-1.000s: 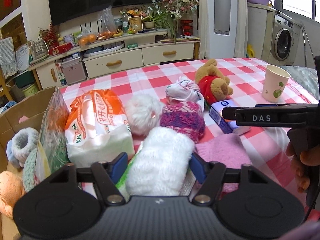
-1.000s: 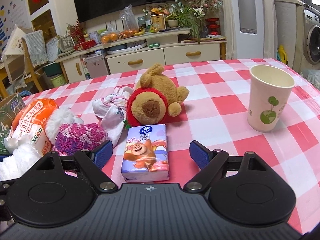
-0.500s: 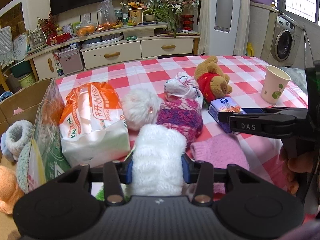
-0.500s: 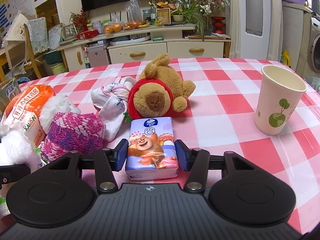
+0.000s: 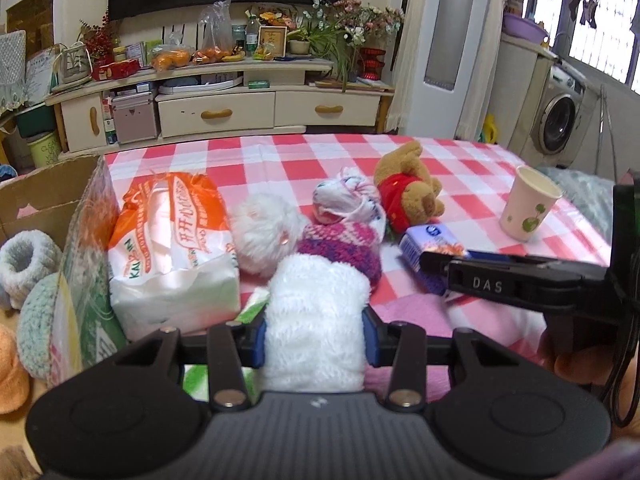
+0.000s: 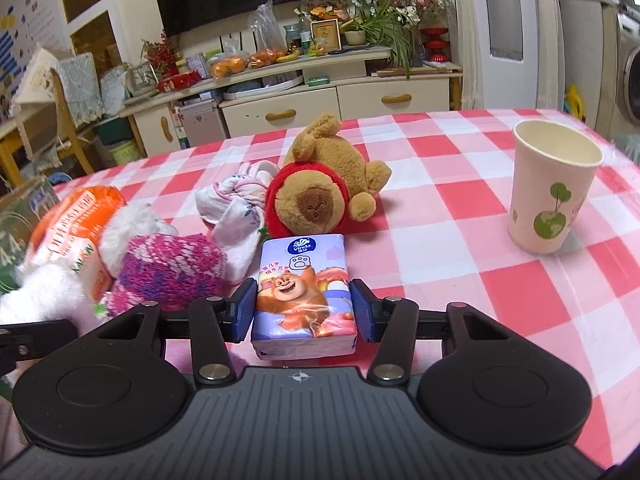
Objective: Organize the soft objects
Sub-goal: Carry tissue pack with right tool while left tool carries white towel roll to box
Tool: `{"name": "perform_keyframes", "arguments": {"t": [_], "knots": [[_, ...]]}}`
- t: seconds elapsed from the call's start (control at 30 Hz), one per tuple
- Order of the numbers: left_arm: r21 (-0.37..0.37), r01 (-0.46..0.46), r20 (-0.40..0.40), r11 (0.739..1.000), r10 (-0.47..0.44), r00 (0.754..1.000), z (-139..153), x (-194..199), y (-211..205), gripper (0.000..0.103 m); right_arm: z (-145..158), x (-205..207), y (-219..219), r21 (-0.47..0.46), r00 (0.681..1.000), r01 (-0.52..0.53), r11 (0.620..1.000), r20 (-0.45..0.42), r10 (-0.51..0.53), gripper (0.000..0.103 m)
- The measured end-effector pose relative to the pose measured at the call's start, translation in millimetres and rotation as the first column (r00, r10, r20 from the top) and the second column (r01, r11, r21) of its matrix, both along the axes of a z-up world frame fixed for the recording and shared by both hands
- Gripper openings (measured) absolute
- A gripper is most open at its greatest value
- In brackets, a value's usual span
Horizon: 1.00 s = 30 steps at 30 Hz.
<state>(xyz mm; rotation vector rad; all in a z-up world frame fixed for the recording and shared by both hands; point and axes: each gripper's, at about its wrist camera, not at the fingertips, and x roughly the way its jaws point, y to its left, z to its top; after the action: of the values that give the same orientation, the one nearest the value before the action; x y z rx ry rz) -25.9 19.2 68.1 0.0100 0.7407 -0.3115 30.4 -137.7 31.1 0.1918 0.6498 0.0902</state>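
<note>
My left gripper (image 5: 314, 340) is shut on a white fluffy sock roll (image 5: 316, 316), raised above the checked table. My right gripper (image 6: 304, 312) is shut on a purple tissue pack (image 6: 304, 296) with a cartoon bear, lifted off the cloth; it also shows in the left wrist view (image 5: 430, 248). On the table lie a pink-purple knit roll (image 5: 340, 246), a white furry ball (image 5: 266, 228), a knotted white cloth (image 5: 346, 200) and a brown teddy in red (image 6: 320, 196).
An orange-and-white tissue bag (image 5: 172, 240) lies at the left. A cardboard box (image 5: 44, 192) at the table's left holds soft rolls (image 5: 24, 256). A paper cup (image 6: 554, 192) stands at the right. A pink cloth (image 5: 432, 316) lies under the grippers.
Both grippers closed from open: the left on the white sock roll, the right on the tissue pack. Both then rose, lifting their objects off the table.
</note>
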Motion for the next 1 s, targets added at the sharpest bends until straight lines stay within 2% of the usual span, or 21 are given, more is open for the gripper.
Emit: {"name": "perform_keyframes", "arguments": {"t": [0.23,0.57,1.0], "knots": [[-0.051,0.007,-0.003,0.999,-0.007,1.0,-1,2,-5,0.042,6,-11,-3,0.068,1.0,0.005,0.998,0.002,-0.005,0.062],[-0.107,0.011,-0.006,0.994,-0.012,1.0,-2,2,-6,0.042,20,-28,-8,0.219,1.0,0.022,0.975,0.0,-0.023,0.062],[-0.162,-0.01,0.033,0.987,0.016,0.999,13,-7,14,0.042,44,-47,12,0.24,0.999,-0.033,0.97,0.048,0.022,0.062]]}}
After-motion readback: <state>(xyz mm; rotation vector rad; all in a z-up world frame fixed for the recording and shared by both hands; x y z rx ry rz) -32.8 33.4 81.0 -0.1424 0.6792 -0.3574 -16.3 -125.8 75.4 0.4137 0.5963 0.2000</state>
